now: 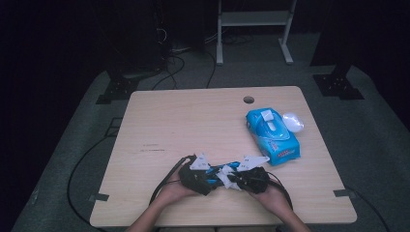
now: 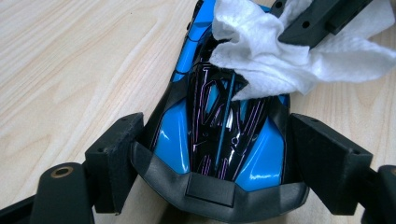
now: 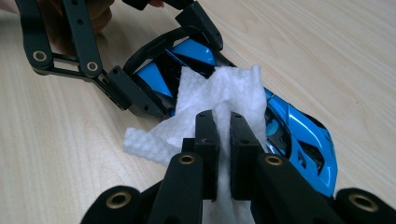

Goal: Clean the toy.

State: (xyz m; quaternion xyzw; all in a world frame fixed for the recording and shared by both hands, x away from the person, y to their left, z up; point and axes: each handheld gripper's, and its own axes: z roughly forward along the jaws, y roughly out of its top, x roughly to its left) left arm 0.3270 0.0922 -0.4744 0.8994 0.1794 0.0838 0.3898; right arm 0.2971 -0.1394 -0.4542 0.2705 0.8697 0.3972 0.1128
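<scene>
Looks like a lab or recording room, not a home. Shown by a lone pale wood table (image 1: 193,121) with a cable hole (image 1: 248,99), standing on grey carpet (image 1: 377,145) amid dark surroundings. Black cables (image 1: 179,63) trailing over the floor behind, black stand feet (image 1: 337,84) at both far corners, a white metal frame (image 1: 254,29) at the back. Tape marks (image 1: 99,197) on the table edges.

Over on the right side of the wooden surface (image 1: 159,125) lay a blue tissue pack (image 1: 273,135), tilted, with a white crumpled wipe (image 1: 293,122) touching its far right edge. A round hole (image 1: 248,100) sat near the back edge, and a metal frame (image 1: 254,29) stood on the floor behind.
</scene>
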